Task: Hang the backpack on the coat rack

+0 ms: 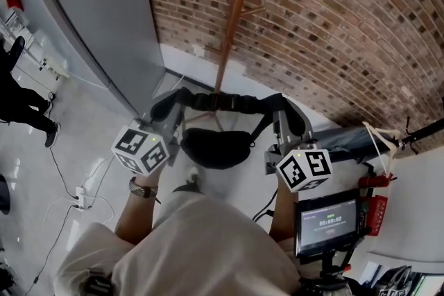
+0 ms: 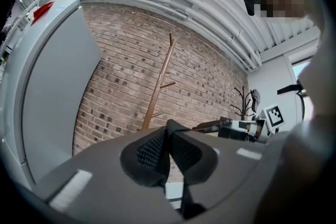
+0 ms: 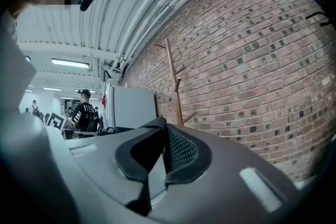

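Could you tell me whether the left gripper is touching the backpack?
Touching. In the left gripper view, the left gripper has its jaws shut on the strap of the backpack; the head view agrees.

A brick wall (image 1: 333, 17) at one o'clock, grey cabinet (image 1: 104, 10) at eleven, a person in dark clothes (image 1: 21, 104) at nine, a power strip (image 1: 81, 199) on the white floor (image 1: 90, 128) at eight, a lit screen (image 1: 327, 222) at four.

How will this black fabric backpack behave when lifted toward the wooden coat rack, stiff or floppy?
Probably floppy: the black fabric backpack sags as a soft pouch below its padded strap, held between the left gripper and right gripper. It may swing, since it hangs freely. It seems light: the strap barely bows.
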A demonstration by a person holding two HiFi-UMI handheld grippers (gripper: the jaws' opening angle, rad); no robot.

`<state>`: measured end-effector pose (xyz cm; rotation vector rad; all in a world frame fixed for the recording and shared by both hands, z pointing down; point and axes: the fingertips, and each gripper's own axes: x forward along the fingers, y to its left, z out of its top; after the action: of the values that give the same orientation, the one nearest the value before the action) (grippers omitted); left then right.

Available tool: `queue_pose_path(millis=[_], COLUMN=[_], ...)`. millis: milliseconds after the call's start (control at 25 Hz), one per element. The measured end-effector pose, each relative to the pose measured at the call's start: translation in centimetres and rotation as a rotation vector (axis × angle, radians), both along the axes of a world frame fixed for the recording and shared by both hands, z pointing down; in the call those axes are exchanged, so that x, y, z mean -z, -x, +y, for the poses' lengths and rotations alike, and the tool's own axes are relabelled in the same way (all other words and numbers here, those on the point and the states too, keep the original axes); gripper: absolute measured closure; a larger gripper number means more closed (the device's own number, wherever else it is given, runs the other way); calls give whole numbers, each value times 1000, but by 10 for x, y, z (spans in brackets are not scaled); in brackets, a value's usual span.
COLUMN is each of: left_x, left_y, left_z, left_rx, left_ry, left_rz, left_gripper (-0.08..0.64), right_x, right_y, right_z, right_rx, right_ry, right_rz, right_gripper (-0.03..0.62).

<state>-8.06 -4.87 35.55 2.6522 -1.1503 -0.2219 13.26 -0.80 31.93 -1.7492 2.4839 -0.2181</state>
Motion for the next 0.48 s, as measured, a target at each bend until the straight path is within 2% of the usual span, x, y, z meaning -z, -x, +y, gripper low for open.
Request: queue_pose_path(millis=[480], left_x=[8], left_y=[13], left_z=[-75], left_rx=[-66], left_ry=[-25], left_rz=[-25], left_gripper=[555], right_x=[2], right_y=[9], right_z=[-73], right_rx=[-50], right_ry=[25], right_rz=[-17], right_gripper=[584])
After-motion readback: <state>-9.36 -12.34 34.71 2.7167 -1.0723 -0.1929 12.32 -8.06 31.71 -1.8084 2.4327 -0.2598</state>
